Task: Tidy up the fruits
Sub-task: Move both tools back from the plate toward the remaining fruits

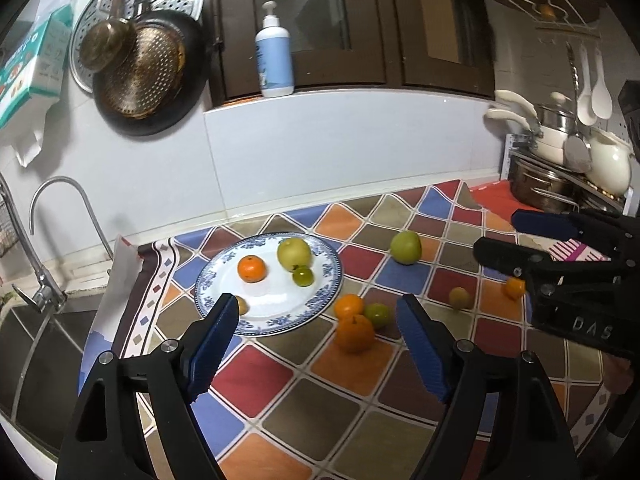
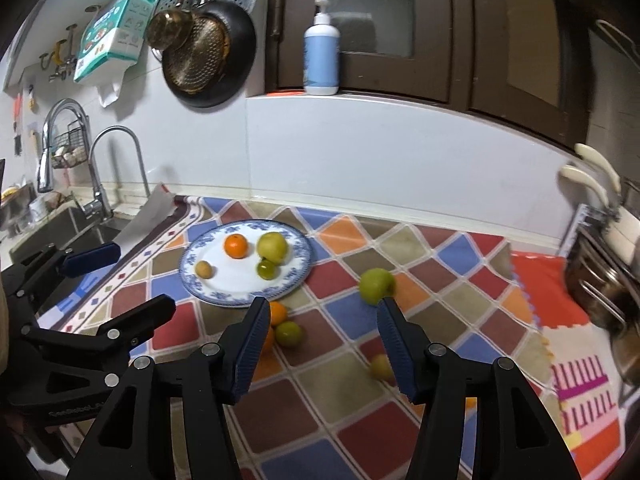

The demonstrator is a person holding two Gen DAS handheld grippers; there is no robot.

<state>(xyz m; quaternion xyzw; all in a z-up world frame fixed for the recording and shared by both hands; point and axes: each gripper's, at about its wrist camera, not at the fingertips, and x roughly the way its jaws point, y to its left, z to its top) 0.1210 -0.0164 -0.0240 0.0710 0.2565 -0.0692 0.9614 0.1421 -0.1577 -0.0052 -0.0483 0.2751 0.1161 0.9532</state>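
Note:
A blue-rimmed white plate point(image 1: 272, 300) point(image 2: 232, 280) on the chequered cloth holds a mandarin point(image 1: 251, 269), a yellow-green fruit point(image 1: 294, 254), a small green fruit point(image 1: 303, 277) and a small tan fruit point(image 2: 204, 269). Loose on the cloth lie a green apple point(image 1: 405, 247) point(image 2: 375, 285), two oranges point(image 1: 355, 332), a small green fruit point(image 1: 377, 314), a tan fruit point(image 1: 460, 298) and another orange point(image 1: 514, 288). My left gripper point(image 1: 318, 300) point(image 2: 142, 276) hovers open in front of the plate, empty. My right gripper point(image 2: 323, 302) point(image 1: 498, 232) hangs open over the cloth, also empty.
A sink with a curved tap point(image 1: 60, 208) lies left of the cloth. Stacked pots and a white kettle point(image 1: 560, 168) crowd the right end. A pump bottle point(image 1: 274, 56) stands on the ledge behind, and pans point(image 1: 148, 72) hang on the wall.

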